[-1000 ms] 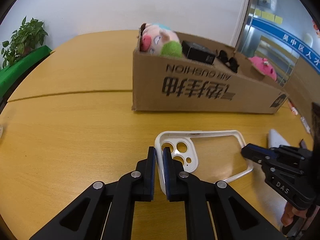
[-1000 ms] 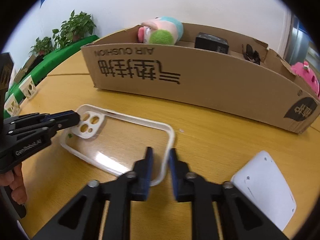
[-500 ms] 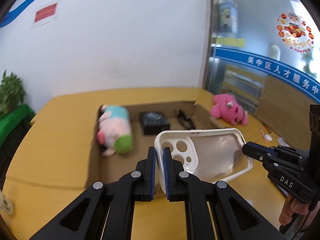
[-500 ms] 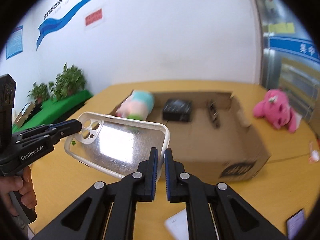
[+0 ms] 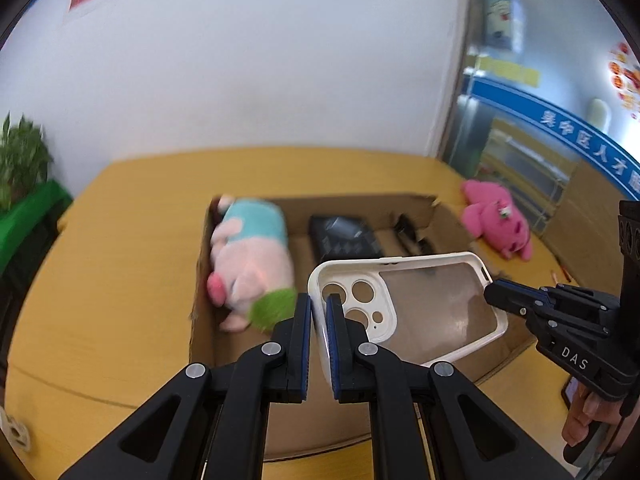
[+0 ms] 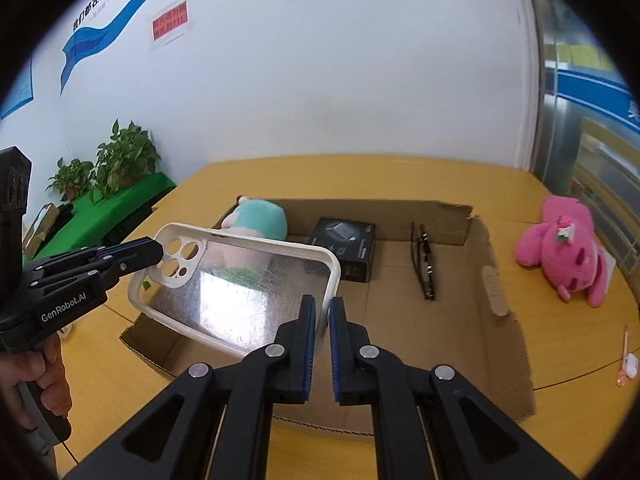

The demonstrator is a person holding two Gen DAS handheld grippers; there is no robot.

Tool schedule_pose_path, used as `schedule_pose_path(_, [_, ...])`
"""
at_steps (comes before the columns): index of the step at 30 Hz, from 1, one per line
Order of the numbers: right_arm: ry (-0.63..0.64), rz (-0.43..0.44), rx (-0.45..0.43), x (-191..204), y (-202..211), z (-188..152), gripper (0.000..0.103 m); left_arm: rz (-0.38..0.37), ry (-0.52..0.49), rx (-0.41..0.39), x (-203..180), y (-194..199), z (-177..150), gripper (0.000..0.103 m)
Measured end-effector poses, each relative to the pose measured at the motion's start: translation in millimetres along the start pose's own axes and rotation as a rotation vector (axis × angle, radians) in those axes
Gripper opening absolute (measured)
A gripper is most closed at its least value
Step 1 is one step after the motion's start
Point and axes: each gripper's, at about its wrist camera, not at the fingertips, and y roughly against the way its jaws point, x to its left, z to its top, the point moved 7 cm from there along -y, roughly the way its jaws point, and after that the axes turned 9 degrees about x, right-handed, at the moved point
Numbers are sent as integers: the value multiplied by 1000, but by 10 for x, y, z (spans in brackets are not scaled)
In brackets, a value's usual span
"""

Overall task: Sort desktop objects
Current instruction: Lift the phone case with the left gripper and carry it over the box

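A white-rimmed clear phone case (image 5: 432,308) hangs in the air above the open cardboard box (image 5: 452,216). My left gripper (image 5: 319,308) is shut on its camera end. My right gripper (image 6: 322,312) is shut on the opposite rim of the case (image 6: 240,292). The right gripper also shows in the left wrist view (image 5: 492,292), and the left gripper in the right wrist view (image 6: 156,250). The box (image 6: 500,304) holds a pink and teal plush pig (image 5: 252,264), a black box (image 6: 346,246) and dark glasses (image 6: 424,268).
A pink plush toy (image 6: 564,248) lies on the wooden table (image 6: 560,344) right of the box. A small pink and white item (image 6: 626,364) lies at the table's right edge. Potted plants (image 6: 116,164) stand on a green ledge at far left.
Both grippers have lifted the phone case off the table and carried it forward over the open box. The right gripper closed on the case rim a second ago.
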Motion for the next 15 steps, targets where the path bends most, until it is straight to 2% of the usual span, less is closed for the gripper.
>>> schedule_pose_path(4, [19,51,132,131,-557,19,6,48,51,119,285,-378,-149,6])
schedule_pose_path(8, [30,77,255,222,-1027,-47,6,99,65,188,412,-616,-272,6])
schedule_pose_path(15, [-30,150,460,186,-1595,-321,6,211,14,313,496,-937,-455,6])
